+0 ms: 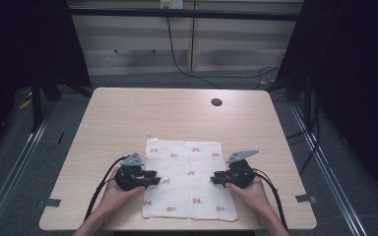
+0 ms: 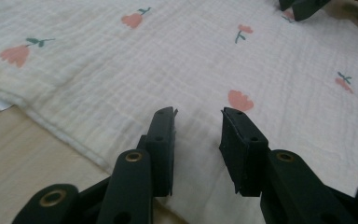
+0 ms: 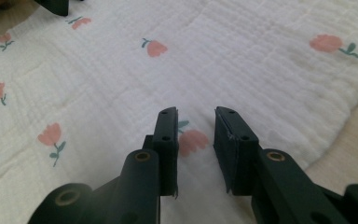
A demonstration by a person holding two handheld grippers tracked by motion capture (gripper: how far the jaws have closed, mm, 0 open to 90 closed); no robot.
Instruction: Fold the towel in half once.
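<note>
Here the white cloth (image 1: 189,179) with small pink flowers lies flat at the table's (image 1: 128,118) near edge, bearing no readable writing. The left gripper (image 1: 153,178) and right gripper (image 1: 215,178) hover over its side edges, jaws partly spread, nothing pinched between them.

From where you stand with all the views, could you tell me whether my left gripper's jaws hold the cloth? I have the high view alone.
Observer: No. In the left gripper view the left gripper stands open over the cloth, nothing pinched between the jaws.
Operator: Thank you. And the right one, please?
Observer: The right gripper is open too, with a pink flower of the print showing in its gap.
Operator: Is the fabric smooth?
Observer: Up close it is finely crinkled.
</note>
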